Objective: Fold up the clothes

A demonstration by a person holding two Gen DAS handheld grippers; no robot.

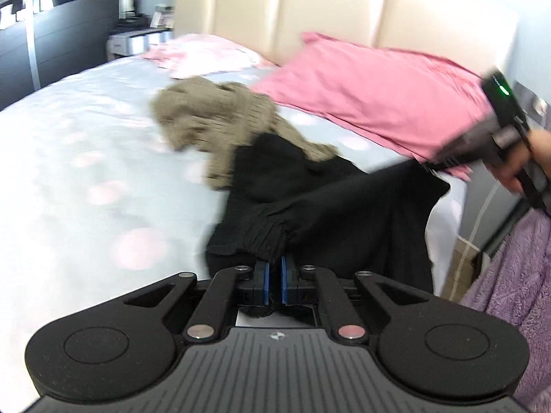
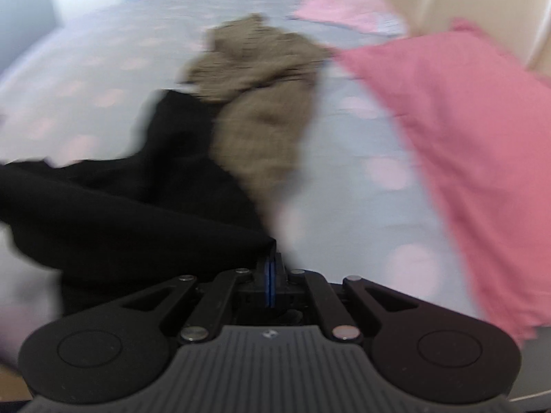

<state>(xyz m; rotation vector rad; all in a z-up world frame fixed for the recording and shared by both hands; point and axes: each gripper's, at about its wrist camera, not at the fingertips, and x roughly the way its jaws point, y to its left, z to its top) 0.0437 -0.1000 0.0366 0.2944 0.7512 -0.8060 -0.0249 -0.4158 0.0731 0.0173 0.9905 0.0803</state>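
The left gripper (image 1: pixel 274 277) pinches the ribbed edge of the black garment (image 1: pixel 320 203). The right gripper (image 2: pixel 270 284) pinches another edge. The garment hangs between them over the bed (image 1: pixel 86 158). At 11 o'clock lies a brown knit sweater (image 1: pixel 210 117), touching it.

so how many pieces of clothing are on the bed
2: a black garment at the bed's near edge, pinched by both grippers, and a tan knit bunched just beyond it, overlapping its far end. More could be hidden underneath.
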